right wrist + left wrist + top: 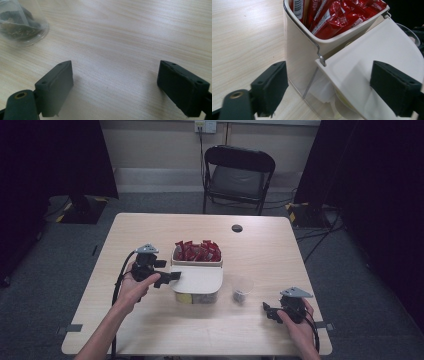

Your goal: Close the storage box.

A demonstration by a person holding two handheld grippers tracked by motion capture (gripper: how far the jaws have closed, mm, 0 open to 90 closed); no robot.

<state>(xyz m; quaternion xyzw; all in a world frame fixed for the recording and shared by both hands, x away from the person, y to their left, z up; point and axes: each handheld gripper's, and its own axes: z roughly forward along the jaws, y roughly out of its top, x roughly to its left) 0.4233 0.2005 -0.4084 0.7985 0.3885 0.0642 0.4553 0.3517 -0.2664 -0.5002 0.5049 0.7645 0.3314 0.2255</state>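
the left gripper sits left of centre in the high view, its jaws spread wide around the near corner of a cream container; no contact can be made out. red sachets stand in the container's rear compartment. the right gripper, lower right, hovers wide open over bare table. a clear cup stands between container and right gripper
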